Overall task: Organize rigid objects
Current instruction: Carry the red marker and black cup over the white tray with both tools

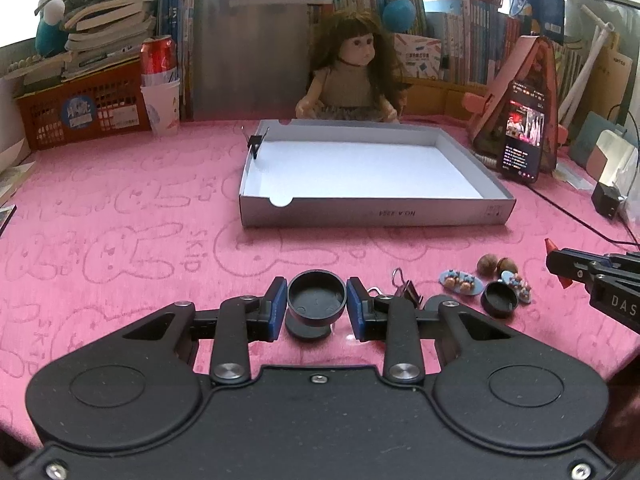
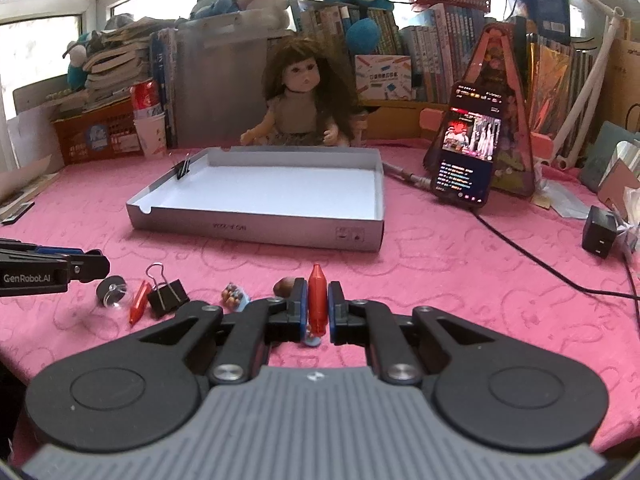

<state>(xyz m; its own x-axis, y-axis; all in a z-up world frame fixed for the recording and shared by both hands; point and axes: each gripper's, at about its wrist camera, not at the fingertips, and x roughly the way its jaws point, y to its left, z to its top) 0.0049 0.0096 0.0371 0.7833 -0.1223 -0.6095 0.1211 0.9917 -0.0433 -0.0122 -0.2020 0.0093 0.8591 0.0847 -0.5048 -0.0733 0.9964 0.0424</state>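
- My left tongs (image 1: 317, 306) are clamped on a small black round cap (image 1: 317, 295), open side up, held just above the pink worktop (image 1: 120, 208).
- My right tongs (image 2: 318, 308) are squeezed tight on a red crayon (image 2: 317, 300), tip pointing away from me.
- Still on the worktop near the right tongs: another red crayon (image 2: 139, 300), a black binder clip (image 2: 167, 295), a clear suction cup (image 2: 113, 291), a second black cap (image 1: 498, 299), a couple of brown nuts (image 1: 497, 265) and little blue oval bear charms (image 1: 459, 281).
- Further back sits the grey box lid (image 1: 376, 212), white inside, with one binder clip (image 1: 255, 144) clipped on its far-left wall.
- Behind that: a doll (image 1: 356, 76), and a phone (image 2: 468, 144) propped up on the right with its screen lit.
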